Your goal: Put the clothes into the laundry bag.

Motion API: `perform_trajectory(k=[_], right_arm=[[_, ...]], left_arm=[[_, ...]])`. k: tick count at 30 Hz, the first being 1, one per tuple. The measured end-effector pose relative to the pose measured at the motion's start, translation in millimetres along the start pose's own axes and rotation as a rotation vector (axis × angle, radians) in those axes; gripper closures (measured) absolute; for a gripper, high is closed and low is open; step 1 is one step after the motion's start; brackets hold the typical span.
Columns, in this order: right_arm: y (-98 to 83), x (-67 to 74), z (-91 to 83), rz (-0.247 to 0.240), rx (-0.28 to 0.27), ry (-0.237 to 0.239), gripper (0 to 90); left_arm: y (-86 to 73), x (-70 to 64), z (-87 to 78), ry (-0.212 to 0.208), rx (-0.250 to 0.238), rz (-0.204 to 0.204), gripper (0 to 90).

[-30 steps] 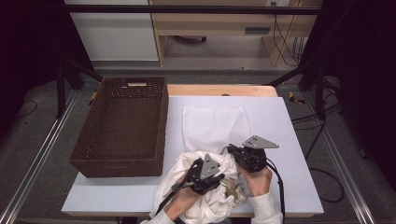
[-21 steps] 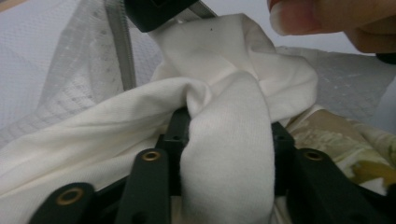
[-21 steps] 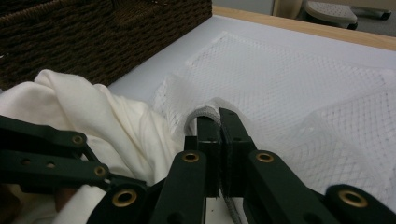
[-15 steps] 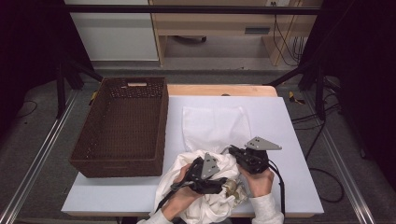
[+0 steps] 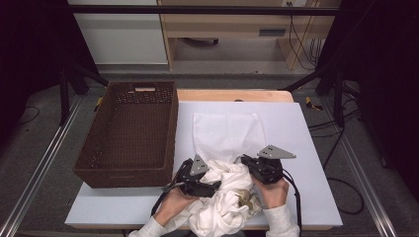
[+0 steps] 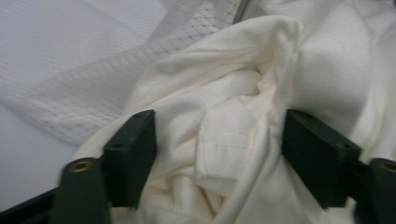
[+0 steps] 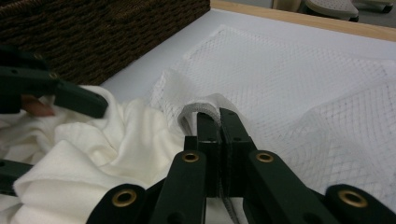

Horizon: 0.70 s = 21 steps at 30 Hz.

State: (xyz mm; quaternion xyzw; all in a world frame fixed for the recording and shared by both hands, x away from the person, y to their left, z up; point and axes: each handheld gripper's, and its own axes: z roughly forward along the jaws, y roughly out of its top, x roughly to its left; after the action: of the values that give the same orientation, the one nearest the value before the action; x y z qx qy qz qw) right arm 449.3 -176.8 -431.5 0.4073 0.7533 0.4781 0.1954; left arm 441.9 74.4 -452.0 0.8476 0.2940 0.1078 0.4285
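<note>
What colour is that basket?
Dark brown woven wicker basket, clearest in the high view.

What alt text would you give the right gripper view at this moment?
The right claw is shut on the grey-trimmed edge of a white mesh laundry bag that lies flat on the white table. A crumpled cream garment is bunched at the bag's opening, with the left claw open around it; a dark wicker basket stands behind.
</note>
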Motion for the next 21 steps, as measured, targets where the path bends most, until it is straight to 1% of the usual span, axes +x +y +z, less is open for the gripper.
perform_trajectory(k=[1,2,3,4,5,6,7,8,9,12,13,14,15,16,17,18,19,20,21], right_arm=[[0.0,0.1,0.5,0.001,0.0,0.002,88.4],[0.0,0.1,0.5,0.001,0.0,0.002,88.4],[-0.2,0.7,1.3,0.004,0.0,0.001,88.4],[-0.3,1.0,1.7,0.004,-0.001,0.002,88.4],[-0.5,1.6,1.8,0.004,0.001,0.001,88.4],[-0.6,1.9,2.1,0.002,0.001,-0.002,88.4],[-0.7,2.4,2.1,0.005,0.001,-0.003,88.4],[-0.8,2.3,2.3,0.005,-0.001,-0.004,88.4],[-0.9,2.1,2.4,0.006,-0.002,-0.005,88.4],[-2.3,2.9,5.4,0.014,-0.001,-0.002,88.5],[-3.0,3.5,6.9,0.015,0.004,-0.002,88.5],[-3.8,4.0,8.9,0.018,0.007,-0.001,88.5],[-4.6,4.2,10.6,0.018,0.011,0.0,88.5],[-4.6,4.2,10.6,0.018,0.011,0.0,88.5],[-5.3,4.7,11.6,0.015,0.013,-0.009,88.5],[-5.3,4.3,11.1,0.015,0.008,-0.01,88.5],[-5.1,3.8,10.6,0.016,0.002,-0.014,88.5],[-5.1,3.8,10.6,0.016,0.002,-0.014,88.5],[-5.7,2.7,9.4,0.023,-0.008,-0.015,88.6]], left_arm=[[-0.3,-0.5,0.9,-0.009,0.006,0.006,38.5],[-0.3,-0.5,0.9,-0.009,0.006,0.006,45.9],[-0.6,-3.6,2.0,0.003,0.018,0.023,53.3],[-0.8,-4.8,1.4,0.009,0.014,0.03,59.9],[-1.2,-6.2,0.8,0.011,0.005,0.029,68.5],[-1.5,-7.5,-0.4,0.019,0.0,0.029,72.3],[-1.5,-7.5,-0.4,0.019,0.0,0.029,74.4],[-1.4,-11.4,-5.2,0.024,-0.028,0.046,75.8],[-0.6,-13.6,-9.2,0.015,-0.05,0.046,76.6],[5.5,-23.6,-23.2,-0.036,-0.142,0.042,78.4],[8.7,-28.2,-26.3,-0.054,-0.162,0.046,79.4],[12.0,-34.1,-27.5,-0.06,-0.173,0.061,80.6],[15.2,-40.4,-26.8,-0.054,-0.174,0.081,81.5],[15.2,-40.4,-26.8,-0.054,-0.174,0.081,81.8],[20.9,-50.6,-21.5,-0.036,-0.165,0.114,82.0],[23.3,-53.9,-17.0,-0.027,-0.155,0.133,82.1],[25.1,-56.5,-11.3,-0.018,-0.142,0.141,82.1],[25.1,-56.5,-11.3,-0.018,-0.142,0.141,82.3],[27.6,-59.8,1.6,-0.006,-0.108,0.159,82.5]])
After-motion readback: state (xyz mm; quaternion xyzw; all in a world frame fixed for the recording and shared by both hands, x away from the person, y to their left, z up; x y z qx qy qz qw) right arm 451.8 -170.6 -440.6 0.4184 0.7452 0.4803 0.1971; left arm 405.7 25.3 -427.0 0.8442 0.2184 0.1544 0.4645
